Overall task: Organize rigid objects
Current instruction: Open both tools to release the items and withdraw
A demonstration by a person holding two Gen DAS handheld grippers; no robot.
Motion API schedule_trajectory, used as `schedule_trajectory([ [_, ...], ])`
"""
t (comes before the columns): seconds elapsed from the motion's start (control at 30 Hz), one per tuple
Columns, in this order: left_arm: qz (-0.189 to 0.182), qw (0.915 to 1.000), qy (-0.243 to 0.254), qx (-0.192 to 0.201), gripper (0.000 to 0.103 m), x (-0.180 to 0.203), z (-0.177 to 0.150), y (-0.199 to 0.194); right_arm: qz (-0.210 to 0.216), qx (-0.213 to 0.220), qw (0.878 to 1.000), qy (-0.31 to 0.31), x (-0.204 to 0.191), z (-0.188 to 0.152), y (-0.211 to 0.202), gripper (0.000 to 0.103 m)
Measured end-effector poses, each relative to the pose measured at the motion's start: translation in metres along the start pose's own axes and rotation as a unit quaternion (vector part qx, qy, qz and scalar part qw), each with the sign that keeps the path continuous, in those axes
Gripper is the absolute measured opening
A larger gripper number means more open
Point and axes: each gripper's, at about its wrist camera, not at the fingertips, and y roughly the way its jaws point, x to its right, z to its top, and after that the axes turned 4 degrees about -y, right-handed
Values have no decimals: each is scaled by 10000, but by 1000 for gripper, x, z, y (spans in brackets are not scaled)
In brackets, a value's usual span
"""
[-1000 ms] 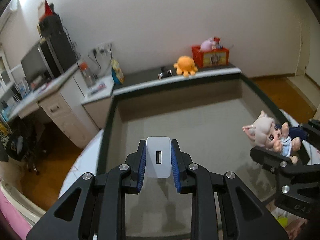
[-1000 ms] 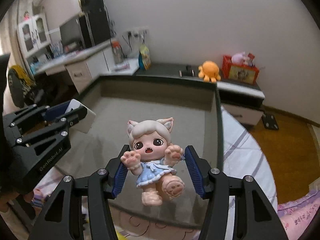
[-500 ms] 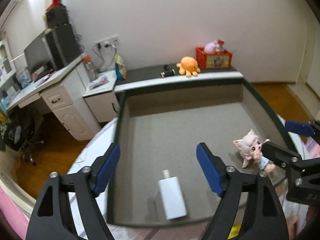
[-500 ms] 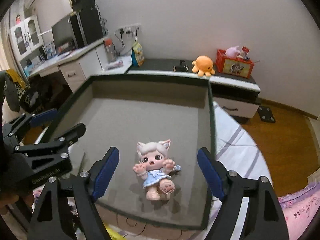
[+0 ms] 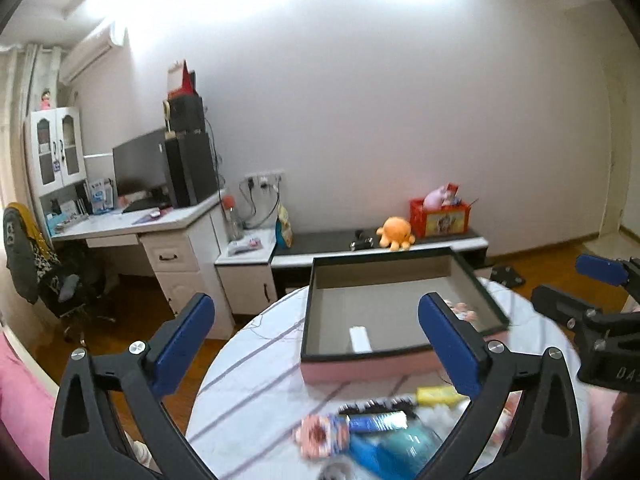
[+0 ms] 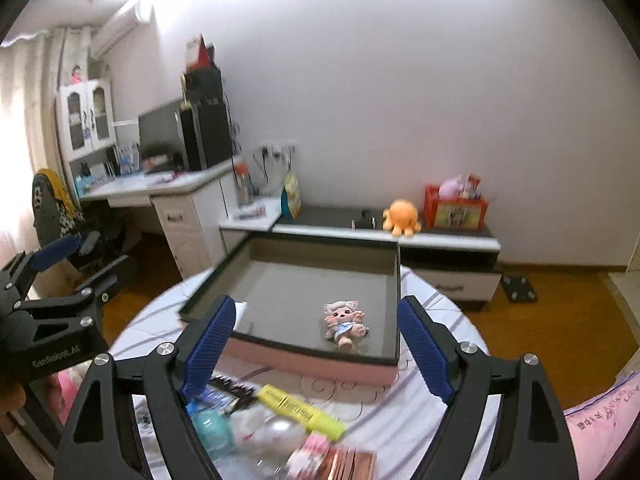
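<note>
A shallow box (image 5: 360, 371) with pink sides and a grey floor stands on the round table. In it lie a white charger (image 5: 360, 339) at the front left and a cat-eared doll (image 6: 346, 322) on its back at the front right. My left gripper (image 5: 315, 302) hangs back from the box, above loose items, jaws opening, nothing between them. My right gripper (image 6: 316, 302) is likewise drawn back, jaws opening and empty. In the right wrist view, the box (image 6: 312, 356) lies ahead and the charger (image 6: 241, 312) peeks from behind a finger.
Loose items lie on the striped tablecloth (image 6: 400, 412) before the box: a yellow highlighter (image 6: 300, 406), a teal object (image 6: 210, 424), a black comb (image 5: 376, 406) and packets. Beyond stand a desk (image 5: 160, 224) and a low cabinet (image 5: 400, 246) bearing an orange plush.
Both grippers let go and opened wide, then pulled back and up from the box. The charger and the doll now lie on the box floor.
</note>
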Motion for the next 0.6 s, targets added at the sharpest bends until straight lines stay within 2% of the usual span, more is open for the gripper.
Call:
schedule_trajectory([
  [0.03,3,10000,-12,36,103,-3,-1,-8,-63,142,9999,-18,-6,-5,-16,103],
  [0.1,-8,9997,-73,248,103,-4,-9,-37,-168,370,9991,-89,-16,-12,-36,103],
  [0.27,-43,9991,-38,413,103,2,-27,-83,-321,797,9962,-161,-37,-35,-86,103],
  [0.37,-80,9988,-28,480,103,1,-37,-102,-522,936,9941,-179,-43,-48,-106,103],
  [0.6,-107,9983,-111,568,103,-3,-47,-125,-502,1052,9931,-126,-54,-64,-130,103],
])
